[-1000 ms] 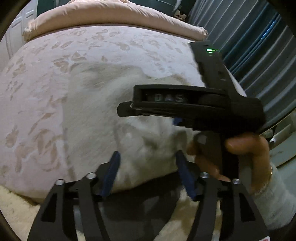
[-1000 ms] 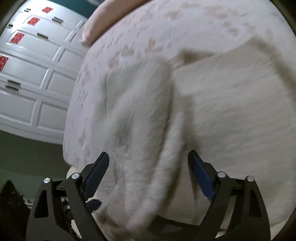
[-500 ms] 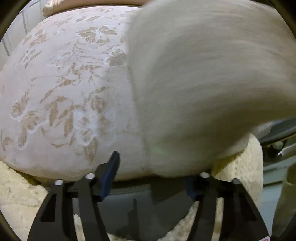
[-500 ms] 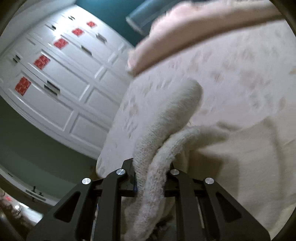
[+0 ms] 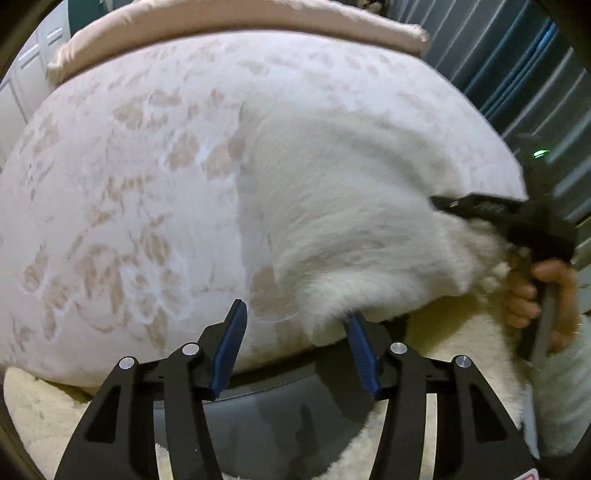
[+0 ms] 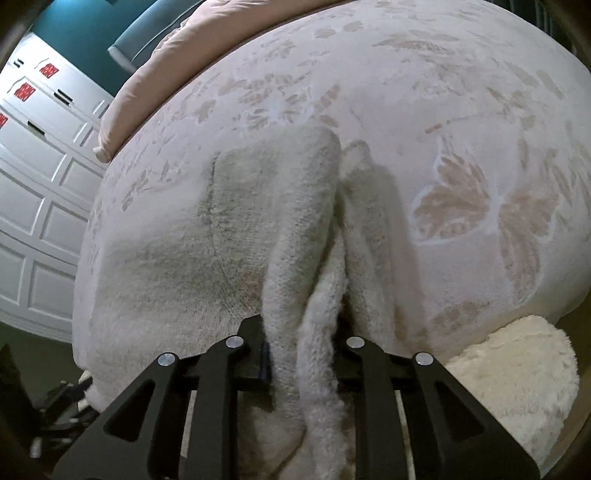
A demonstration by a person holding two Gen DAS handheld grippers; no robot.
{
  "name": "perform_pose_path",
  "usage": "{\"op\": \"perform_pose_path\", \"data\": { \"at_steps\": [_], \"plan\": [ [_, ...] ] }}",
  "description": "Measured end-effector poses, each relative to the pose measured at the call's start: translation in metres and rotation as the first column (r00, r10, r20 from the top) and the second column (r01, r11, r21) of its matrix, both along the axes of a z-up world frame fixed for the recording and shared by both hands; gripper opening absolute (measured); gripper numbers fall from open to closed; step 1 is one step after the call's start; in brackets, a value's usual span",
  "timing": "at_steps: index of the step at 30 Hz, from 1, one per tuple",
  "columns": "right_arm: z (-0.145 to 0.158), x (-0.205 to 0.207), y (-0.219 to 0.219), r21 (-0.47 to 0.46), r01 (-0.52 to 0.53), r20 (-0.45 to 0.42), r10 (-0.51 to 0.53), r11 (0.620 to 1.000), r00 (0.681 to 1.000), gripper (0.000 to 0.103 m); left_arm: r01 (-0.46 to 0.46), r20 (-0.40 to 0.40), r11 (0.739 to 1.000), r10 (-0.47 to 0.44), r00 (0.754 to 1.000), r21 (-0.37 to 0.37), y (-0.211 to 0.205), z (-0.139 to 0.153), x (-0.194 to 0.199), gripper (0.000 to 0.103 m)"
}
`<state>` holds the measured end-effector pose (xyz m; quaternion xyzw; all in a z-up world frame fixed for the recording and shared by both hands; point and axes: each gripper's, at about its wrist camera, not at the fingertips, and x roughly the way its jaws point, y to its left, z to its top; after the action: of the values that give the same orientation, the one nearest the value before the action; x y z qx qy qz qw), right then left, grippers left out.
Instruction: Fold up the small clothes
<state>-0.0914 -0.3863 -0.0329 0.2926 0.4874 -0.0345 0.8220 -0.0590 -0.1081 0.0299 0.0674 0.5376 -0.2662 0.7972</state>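
A white fuzzy knitted garment lies on the pink floral bedspread, one side folded over. My left gripper hovers at the garment's near corner, jaws closing. The fabric's edge brushes the right blue pad; the left pad is bare. In the right wrist view, bunched folds of the garment fill my right gripper, which grips them as its jaws start opening. Seen from the left wrist, the right tool's black body and the hand holding it sit at the garment's right edge.
A pink duvet roll lies along the bed's far side. Cream fleece hangs below the bed's near edge. White panelled wardrobe doors stand to the left, blue slats to the right.
My right gripper shut on a fold of the garment and swept it across the bed; the tool went from the middle of the left view to its right edge. The left jaws narrowed.
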Motion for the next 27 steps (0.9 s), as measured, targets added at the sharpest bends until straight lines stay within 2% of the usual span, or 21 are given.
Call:
{"op": "perform_pose_path", "data": {
  "at_steps": [4, 6, 7, 9, 13, 15, 16, 17, 19, 21, 23, 25, 26, 27],
  "plan": [
    [0.019, -0.017, -0.008, 0.019, 0.032, 0.029, -0.033, 0.999, 0.999, 0.032, -0.019, 0.038, 0.992, 0.024, 0.999, -0.125, 0.011, 0.033, -0.004, 0.053],
    [0.028, -0.026, -0.01, 0.042, 0.04, 0.046, -0.042, 0.998, 0.998, 0.038, -0.034, 0.042, 0.988, 0.041, 0.998, -0.152, 0.002, 0.04, 0.005, 0.055],
    [0.027, -0.03, -0.012, 0.076, 0.038, 0.047, -0.042, 0.996, 0.998, 0.042, -0.033, 0.041, 0.988, 0.04, 0.998, -0.153, -0.001, 0.04, 0.008, 0.055],
    [0.025, -0.029, -0.009, 0.111, 0.027, 0.033, -0.031, 0.993, 0.999, 0.045, -0.027, 0.04, 0.994, 0.031, 0.999, -0.104, -0.017, 0.03, 0.014, 0.055],
    [0.018, -0.038, 0.005, 0.117, -0.003, -0.006, 0.004, 0.993, 1.0, 0.055, -0.025, 0.007, 0.999, 0.025, 1.0, -0.042, -0.032, 0.007, 0.022, 0.055],
    [0.009, -0.034, 0.011, 0.102, -0.016, -0.023, 0.018, 0.995, 1.0, 0.051, -0.032, 0.01, 0.999, 0.032, 0.999, -0.001, -0.038, -0.004, 0.025, 0.055],
    [0.008, -0.029, 0.015, 0.071, -0.027, -0.033, 0.03, 0.997, 0.999, 0.033, -0.034, 0.014, 0.999, 0.033, 0.999, 0.017, -0.04, -0.01, 0.026, 0.055],
    [0.011, -0.026, 0.019, 0.042, -0.04, -0.032, 0.041, 0.998, 0.999, 0.023, -0.039, 0.024, 0.998, 0.038, 0.999, 0.039, -0.042, -0.014, 0.027, 0.056],
    [0.036, -0.025, 0.025, -0.018, -0.064, 0.048, 0.064, 0.998, 0.997, 0.021, -0.044, 0.039, 0.997, 0.042, 0.998, 0.062, -0.044, -0.016, 0.029, 0.056],
    [0.073, -0.027, 0.026, -0.036, -0.06, 0.178, 0.065, 0.998, 0.982, 0.02, -0.052, 0.048, 0.997, 0.049, 0.998, 0.062, -0.045, -0.013, 0.029, 0.056],
    [0.091, -0.027, 0.023, -0.066, -0.042, 0.229, 0.056, 0.997, 0.972, 0.02, -0.06, 0.052, 0.997, 0.057, 0.997, 0.058, -0.047, -0.013, 0.029, 0.059],
    [0.077, -0.022, 0.02, -0.095, -0.044, 0.179, 0.06, 0.994, 0.982, 0.021, -0.068, 0.06, 0.995, 0.064, 0.996, 0.069, -0.05, -0.016, 0.03, 0.062],
    [0.05, -0.014, 0.018, -0.142, -0.05, 0.077, 0.061, 0.989, 0.995, 0.021, -0.068, 0.065, 0.994, 0.063, 0.996, 0.086, -0.053, -0.019, 0.031, 0.063],
    [0.021, -0.008, 0.017, -0.146, -0.064, -0.034, 0.059, 0.987, 0.998, 0.021, -0.066, 0.067, 0.994, 0.06, 0.996, 0.093, -0.055, -0.022, 0.031, 0.068]
  ]
}}
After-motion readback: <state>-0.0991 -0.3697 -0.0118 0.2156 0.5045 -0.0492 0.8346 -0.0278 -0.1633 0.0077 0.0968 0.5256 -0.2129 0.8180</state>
